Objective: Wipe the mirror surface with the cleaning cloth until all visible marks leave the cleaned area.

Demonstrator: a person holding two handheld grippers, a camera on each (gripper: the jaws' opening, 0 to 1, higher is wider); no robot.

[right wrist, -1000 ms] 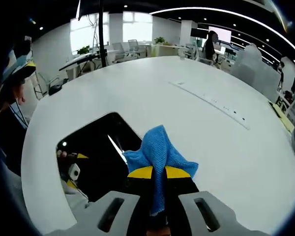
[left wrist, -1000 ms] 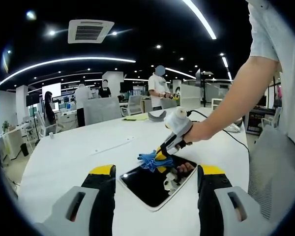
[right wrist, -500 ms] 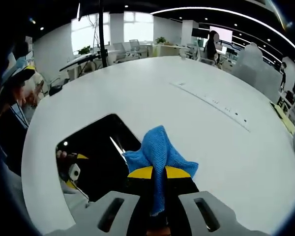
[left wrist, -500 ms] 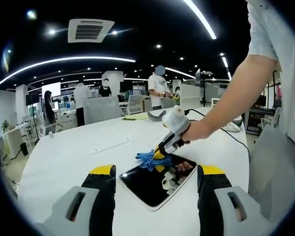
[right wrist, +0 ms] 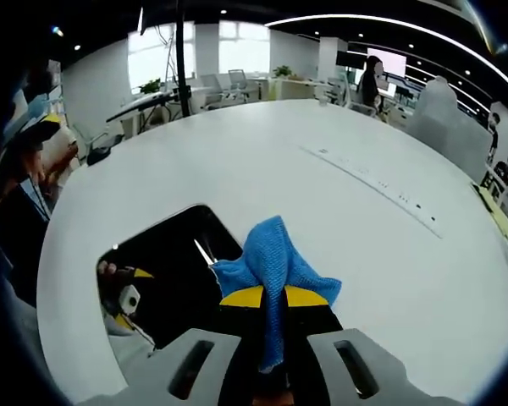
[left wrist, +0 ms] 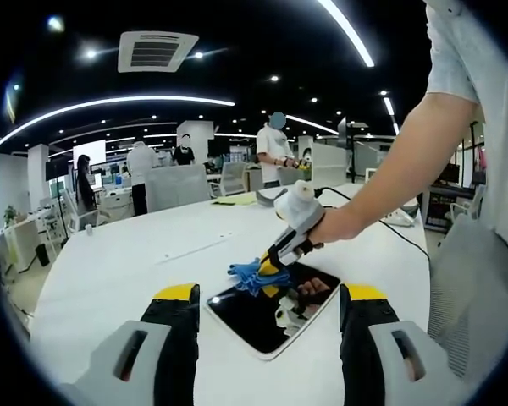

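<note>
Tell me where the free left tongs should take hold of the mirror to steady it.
Probably the near edge of the mirror, coming in low from the left tongs' own side. It lies flat on the table, and the right tongs work the cloth at its far edge.

Blue cloth [right wrist: 273, 258]; white table [right wrist: 339, 203]

Left view faces the mirror [left wrist: 271, 315] from afar; right looks down close (both share it).
</note>
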